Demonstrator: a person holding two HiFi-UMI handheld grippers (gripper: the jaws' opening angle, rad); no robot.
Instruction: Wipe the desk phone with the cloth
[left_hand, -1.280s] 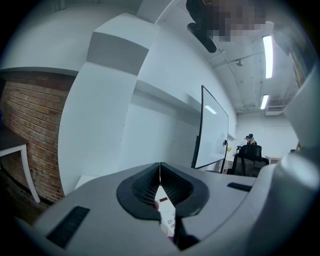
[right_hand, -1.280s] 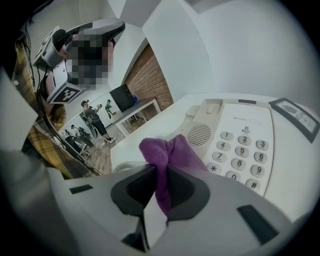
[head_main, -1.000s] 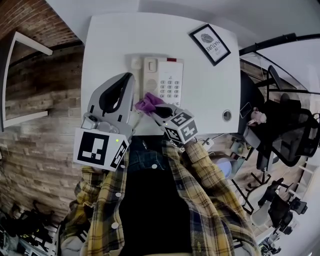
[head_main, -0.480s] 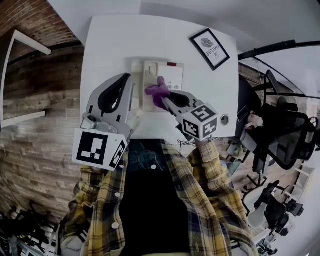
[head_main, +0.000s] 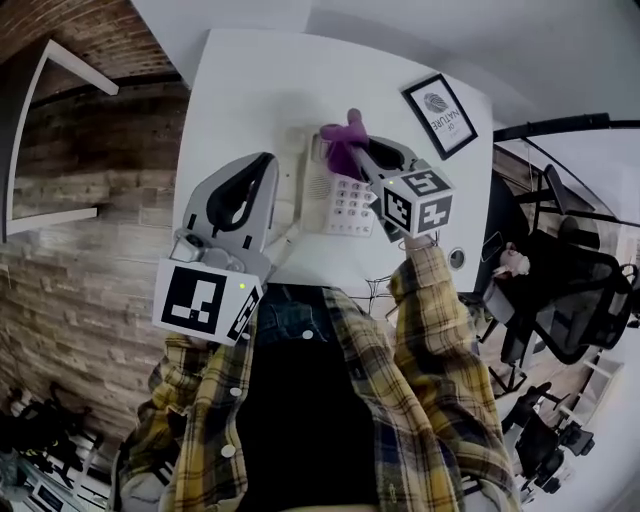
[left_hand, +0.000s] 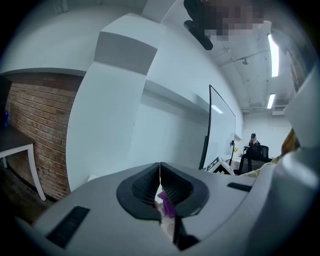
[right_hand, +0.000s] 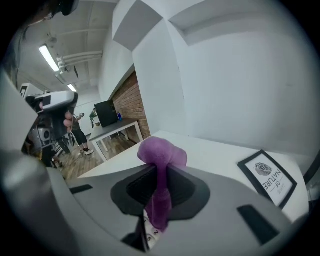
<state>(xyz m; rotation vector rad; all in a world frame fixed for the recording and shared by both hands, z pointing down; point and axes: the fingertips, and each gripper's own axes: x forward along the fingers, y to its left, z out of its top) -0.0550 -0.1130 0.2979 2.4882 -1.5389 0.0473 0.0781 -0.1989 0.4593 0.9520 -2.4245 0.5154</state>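
A white desk phone (head_main: 340, 200) lies on the white desk (head_main: 250, 90), handset on its left. My right gripper (head_main: 358, 155) reaches over the phone's far end and is shut on a purple cloth (head_main: 343, 130). The cloth bulges out past the fingertips. In the right gripper view the cloth (right_hand: 161, 160) hangs down between the jaws, with phone keys (right_hand: 149, 234) just below. My left gripper (head_main: 262, 162) hovers beside the handset's left edge, shut and empty. Through the left gripper (left_hand: 160, 167) I glimpse a bit of the cloth (left_hand: 166, 206) and the phone (left_hand: 171, 229).
A black-framed picture (head_main: 440, 115) stands at the desk's far right corner, also in the right gripper view as the framed picture (right_hand: 267, 176). A round cable grommet (head_main: 457, 257) sits near the right edge. Brick wall lies left of the desk and office chairs (head_main: 570, 270) to the right.
My right gripper has carried the cloth from the phone's near edge across it to the far end. The left gripper has stayed beside the handset.
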